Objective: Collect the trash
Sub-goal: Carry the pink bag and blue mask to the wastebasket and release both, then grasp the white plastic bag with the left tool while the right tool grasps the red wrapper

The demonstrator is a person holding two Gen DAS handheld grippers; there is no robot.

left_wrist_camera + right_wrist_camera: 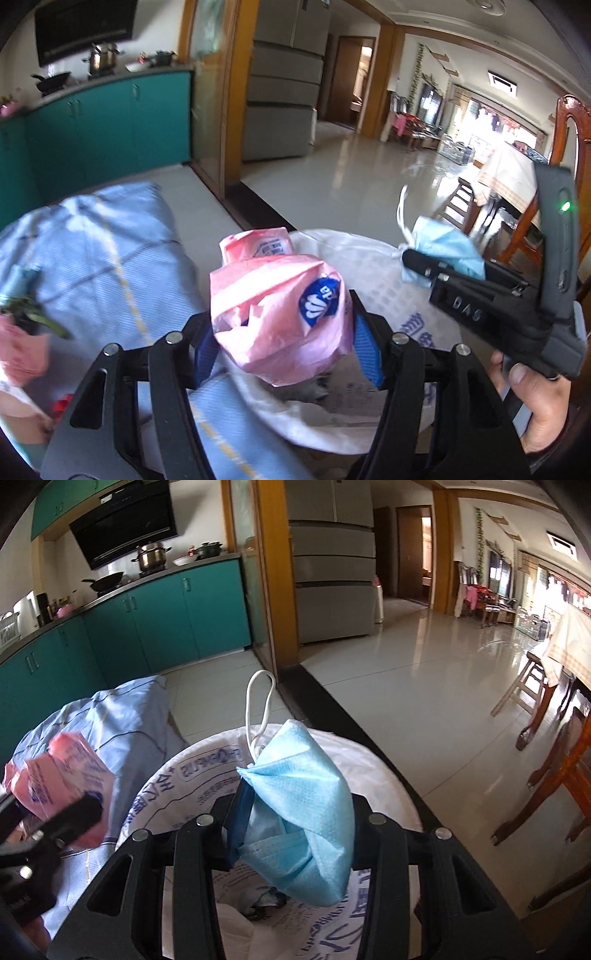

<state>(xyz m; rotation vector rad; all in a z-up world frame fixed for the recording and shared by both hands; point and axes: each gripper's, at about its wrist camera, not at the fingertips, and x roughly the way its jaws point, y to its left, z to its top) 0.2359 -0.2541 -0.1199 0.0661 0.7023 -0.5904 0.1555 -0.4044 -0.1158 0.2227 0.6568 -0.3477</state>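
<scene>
My left gripper [284, 350] is shut on a crumpled pink plastic wrapper [273, 314] with a blue logo, held between its blue pads. Below and beyond it lies the open mouth of a bin lined with a white printed trash bag [369, 251]. My right gripper [295, 830] is shut on a folded light-blue face mask [306, 805], whose white ear loop sticks up. The mask hangs over the white bag [373, 764], which holds some dark scraps. In the left wrist view the right gripper [424, 266] and its mask [447, 247] sit at the right, a hand [535, 406] on the handle.
A pale blue striped cloth [92, 240] covers a surface to the left, with green scraps [40, 317] and pink paper [18, 354] on it. Teal kitchen cabinets [166, 616] stand behind, a grey fridge [332, 572] past the doorway. A wooden chair [561, 775] and covered table [506, 177] stand on the right.
</scene>
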